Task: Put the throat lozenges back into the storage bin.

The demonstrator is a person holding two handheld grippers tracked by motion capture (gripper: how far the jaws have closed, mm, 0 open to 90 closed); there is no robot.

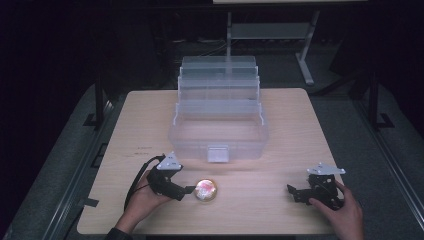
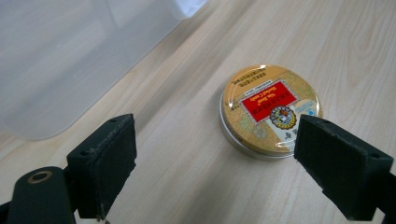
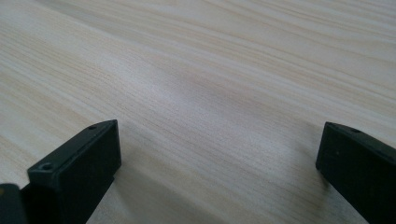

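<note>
Two grippers: both with jaws spread wide, nothing between them.
Left gripper (image 2: 215, 168): low over the table (image 1: 280, 115), pointed at the tin, one jaw just beside its rim.
Right gripper (image 3: 219, 172): resting well apart on the right, over bare wood.
Tin (image 2: 270, 110): round, flat, gold lid with red label; lying lid-up on the table, in front of the clear plastic box (image 1: 218, 131), not touching it.
Handling: likely light, stiff metal; glossy and smooth, so probably slippery.
Hold: across the rim, jaws on opposite sides of the low wall; little height to bite on, so squarely and close to the wood.
Risk: sliding or flipping out if pinched off-centre.
</note>
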